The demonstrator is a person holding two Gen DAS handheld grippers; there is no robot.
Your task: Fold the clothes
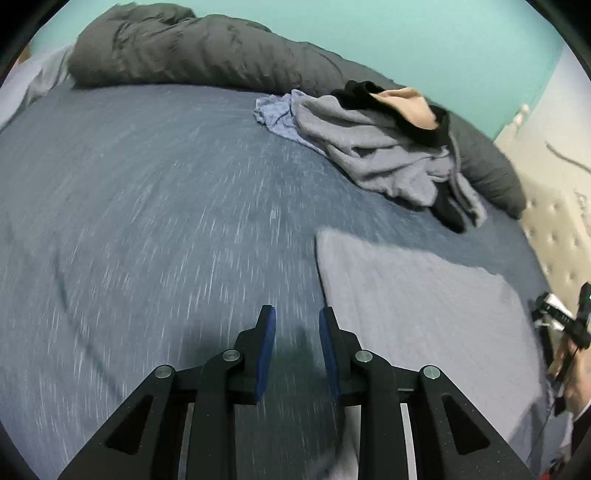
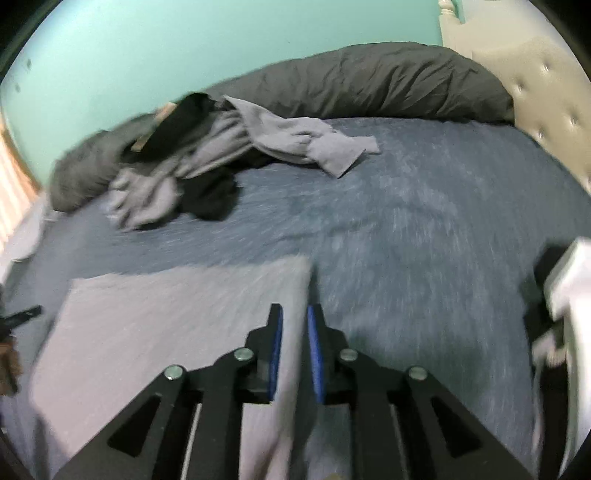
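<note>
Left wrist view is showing a blue-grey bed sheet (image 1: pixel 147 221) as the landmark: at its far left edge a pale pillow (image 1: pixel 26 85) is lying, behind it a dark grey duvet (image 1: pixel 184 48) is running bunched along the teal wall (image 1: pixel 406 33), and toward its far right a pile of clothes (image 1: pixel 388 147) in grey, black and tan is sitting partly on the duvet. At the sheet's right end a tufted cream headboard (image 1: pixel 554 229) is standing. Both views are blurring. On the sheet's near right a folded light grey cloth (image 1: pixel 424 295) is lying flat. The left gripper (image 1: pixel 297 317) is hanging over bare sheet just left of that cloth, jaws parted moderately and holding nothing. In the right wrist view the right gripper (image 2: pixel 294 315) is hanging over the cloth's right edge, jaws narrowly parted, with the cloth running beneath; I cannot tell whether they are pinching it.
</note>
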